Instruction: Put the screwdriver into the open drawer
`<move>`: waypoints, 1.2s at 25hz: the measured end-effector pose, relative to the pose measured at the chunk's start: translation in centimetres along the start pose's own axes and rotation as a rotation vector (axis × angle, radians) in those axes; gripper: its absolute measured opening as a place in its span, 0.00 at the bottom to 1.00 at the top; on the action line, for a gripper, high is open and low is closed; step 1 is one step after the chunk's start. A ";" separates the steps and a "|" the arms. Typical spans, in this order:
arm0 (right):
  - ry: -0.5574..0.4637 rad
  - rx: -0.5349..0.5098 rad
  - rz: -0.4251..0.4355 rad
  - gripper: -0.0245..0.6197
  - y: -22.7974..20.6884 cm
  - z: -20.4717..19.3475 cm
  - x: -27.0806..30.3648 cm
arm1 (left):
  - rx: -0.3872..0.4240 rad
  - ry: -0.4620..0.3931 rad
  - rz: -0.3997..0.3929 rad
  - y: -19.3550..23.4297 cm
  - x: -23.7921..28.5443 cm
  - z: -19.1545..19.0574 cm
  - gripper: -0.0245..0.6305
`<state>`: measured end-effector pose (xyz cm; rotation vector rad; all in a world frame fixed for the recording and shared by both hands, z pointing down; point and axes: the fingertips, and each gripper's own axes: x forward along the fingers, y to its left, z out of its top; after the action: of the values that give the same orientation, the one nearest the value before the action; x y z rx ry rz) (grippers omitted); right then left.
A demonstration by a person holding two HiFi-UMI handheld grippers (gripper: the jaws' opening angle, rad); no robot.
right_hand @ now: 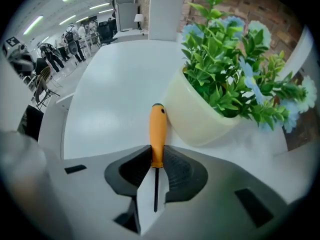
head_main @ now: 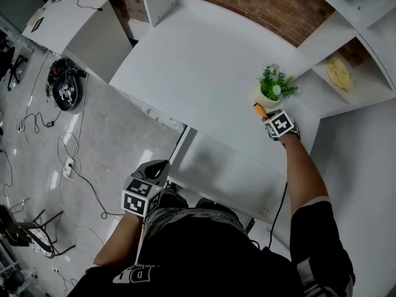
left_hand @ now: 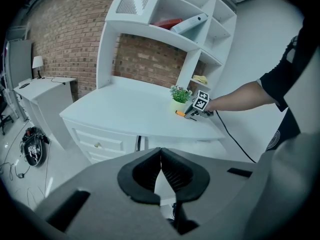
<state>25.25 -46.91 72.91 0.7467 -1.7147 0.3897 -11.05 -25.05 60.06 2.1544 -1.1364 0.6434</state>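
At the far left of the head view lies a grey floor [head_main: 37, 166] strewn with black cables, cut off by the picture's edge. A black bundle of gear [head_main: 65, 88] sits on it, too small to make out.

The left gripper [head_main: 156, 169] hangs off the worktop's front left corner, over the floor. In its own view its jaws [left_hand: 160, 154] are clenched tip to tip with nothing between them.

Just to its right, a white pulled-out drawer [head_main: 216, 172] juts from under the front edge of the curved white worktop [head_main: 198, 73]. Its near end is hidden by the person's dark shirt, and its inside is hard to read. The worktop's left and middle lie bare, with free room up to the brick wall.

The orange-handled screwdriver with a dark metal shaft [head_main: 260, 110] [right_hand: 158, 134] lies on the worktop near its right edge. Its handle end lies against the cream pot of a green plastic plant with pale flowers [head_main: 272, 88] [right_hand: 200, 114].

The right gripper [head_main: 266, 116] [right_hand: 158, 156] points steeply down at it. Its jaws grasp the handle's lower end, where the shaft begins. The shaft runs back between the jaws.

Behind the plant, a white shelf unit [head_main: 346, 98] closes off the right edge. A yellow object in one compartment is too blurred to name.
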 end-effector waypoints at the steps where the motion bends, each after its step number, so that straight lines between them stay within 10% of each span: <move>1: 0.007 -0.009 -0.002 0.16 0.0 0.0 0.0 | 0.000 0.000 -0.002 0.0 0.0 0.0 0.07; 11: 0.004 -0.151 -0.063 0.15 2.2 0.4 -3.0 | 0.062 -0.003 -0.076 -0.7 1.5 2.0 0.07; 20: -0.111 -0.035 -0.107 0.15 5.9 -1.6 -8.7 | 0.181 0.024 -0.204 -3.6 4.3 4.5 0.07; 30: -0.360 0.495 -0.033 0.15 10.6 -4.8 -13.4 | 0.260 0.078 -0.340 -7.6 6.8 5.3 0.07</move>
<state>23.54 -32.46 62.77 1.2627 -1.9607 0.7042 -0.41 -29.22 58.67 2.4415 -0.6498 0.7425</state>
